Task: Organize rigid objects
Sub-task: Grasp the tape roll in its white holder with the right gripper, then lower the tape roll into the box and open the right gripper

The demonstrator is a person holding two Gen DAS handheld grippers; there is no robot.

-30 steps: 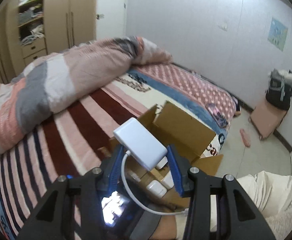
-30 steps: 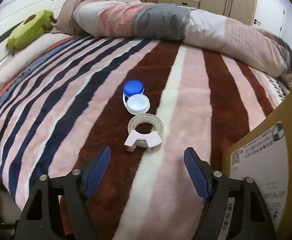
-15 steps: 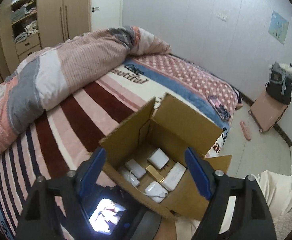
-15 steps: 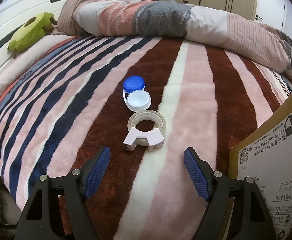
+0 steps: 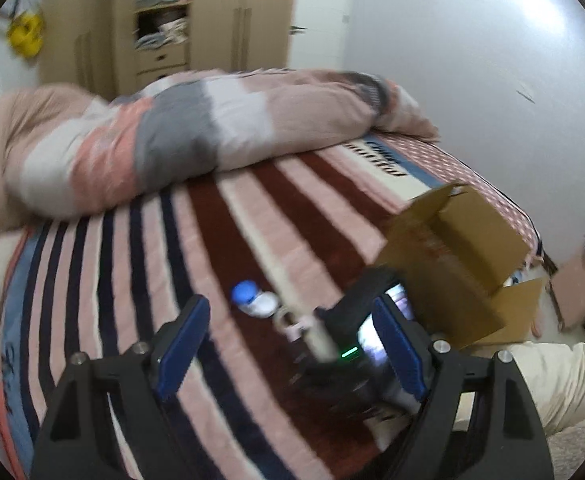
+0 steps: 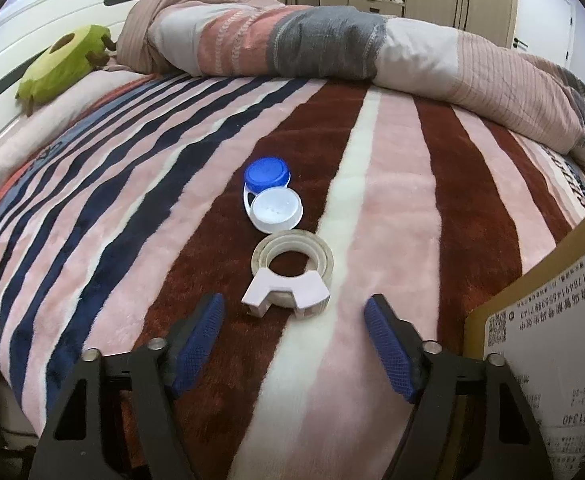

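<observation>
Only the blurred left wrist view shows the open cardboard box (image 5: 456, 256) whole, standing on the bed (image 5: 140, 280) to the right; the right wrist view catches just its labelled wall. The tape dispenser (image 6: 290, 276) lies sharp on the striped blanket, just ahead of the right gripper (image 6: 294, 342), centred between its spread, empty jaws, the contact lens case (image 6: 272, 200) touching it beyond. The left gripper (image 5: 292, 344) jaws are spread too, holding nothing.
</observation>
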